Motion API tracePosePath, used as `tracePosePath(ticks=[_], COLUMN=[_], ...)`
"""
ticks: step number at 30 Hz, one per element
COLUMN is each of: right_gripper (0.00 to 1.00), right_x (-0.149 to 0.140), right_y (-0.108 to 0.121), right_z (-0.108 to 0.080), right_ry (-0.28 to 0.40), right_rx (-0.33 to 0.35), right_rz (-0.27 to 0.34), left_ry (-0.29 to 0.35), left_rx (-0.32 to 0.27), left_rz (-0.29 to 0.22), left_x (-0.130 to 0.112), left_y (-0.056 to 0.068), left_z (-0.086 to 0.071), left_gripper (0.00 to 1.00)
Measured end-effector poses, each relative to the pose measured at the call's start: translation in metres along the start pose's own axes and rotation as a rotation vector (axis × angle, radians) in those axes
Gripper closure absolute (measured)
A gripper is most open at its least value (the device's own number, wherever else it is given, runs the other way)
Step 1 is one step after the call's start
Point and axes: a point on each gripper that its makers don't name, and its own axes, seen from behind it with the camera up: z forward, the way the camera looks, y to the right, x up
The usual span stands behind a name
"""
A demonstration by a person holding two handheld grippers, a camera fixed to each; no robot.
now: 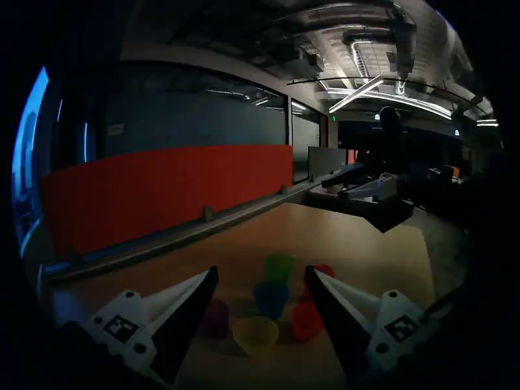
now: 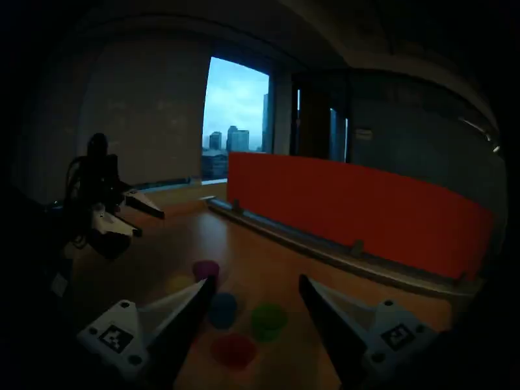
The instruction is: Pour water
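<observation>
Dim office: a window with a skyline at one end and a long red partition along the far edge of the wooden tabletop. Bunched close mid-tabletop, all upright: green cup, blue cup, yellow cup, red cup, purple cup. The tight grouping probably lets one cup be tipped into its neighbour without a long carry. Too dark to tell which cup holds water. Left gripper is spread wide, empty and touching nothing; the cups sit framed between its fingers, near, so it looks lined up for a pick. Right gripper is likewise spread wide and empty, facing the same cups from the other side, with the blue cup nearest its centreline. No cup is lifted, so pouring is not yet started.
</observation>
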Motion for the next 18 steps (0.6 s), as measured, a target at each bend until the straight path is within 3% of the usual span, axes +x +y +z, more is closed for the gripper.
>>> tracePosePath(ticks=[18], right_gripper=[0.01], right_x=[-0.033], right_y=[0.004], right_z=[0.021], right_ry=[-0.133], right_rx=[0.032], right_rz=[-0.044], left_ry=[-0.089], left_rx=[-0.038], left_rz=[0.045], left_x=[-0.033], left_y=[0.003], left_z=[0.016], left_gripper=[0.01])
